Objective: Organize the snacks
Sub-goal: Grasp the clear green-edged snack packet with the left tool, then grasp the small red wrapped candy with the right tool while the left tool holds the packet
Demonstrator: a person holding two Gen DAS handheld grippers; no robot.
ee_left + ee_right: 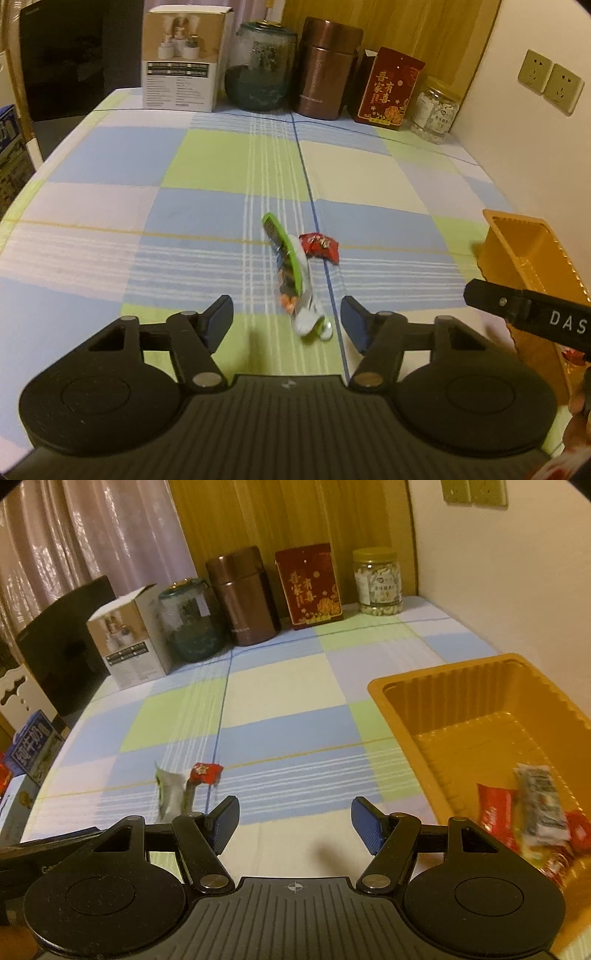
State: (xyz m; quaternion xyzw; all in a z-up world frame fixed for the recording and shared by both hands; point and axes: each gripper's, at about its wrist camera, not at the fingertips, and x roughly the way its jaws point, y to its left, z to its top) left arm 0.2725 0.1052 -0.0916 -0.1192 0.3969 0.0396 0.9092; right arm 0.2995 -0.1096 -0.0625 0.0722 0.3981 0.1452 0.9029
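Observation:
A long green and white snack packet (293, 277) lies on the checked tablecloth, pointing away from me. Its near end reaches in between the fingertips of my left gripper (285, 307), which is open; neither pad touches it. Just beyond it lies a small red packet (318, 245). In the right wrist view the same two packets (170, 794) (205, 773) lie ahead and to the left of my right gripper (294, 808), which is open over bare cloth. The orange tray (443, 672) at the right holds several wrapped snacks (539, 801).
Along the back wall stand a white carton (181, 59), a glass jar (260, 70), a brown canister (325, 70), a red box (389, 88) and a jar of nuts (434, 110). The wall with sockets (550, 81) bounds the right side. Boxes (33, 746) sit off the table's left edge.

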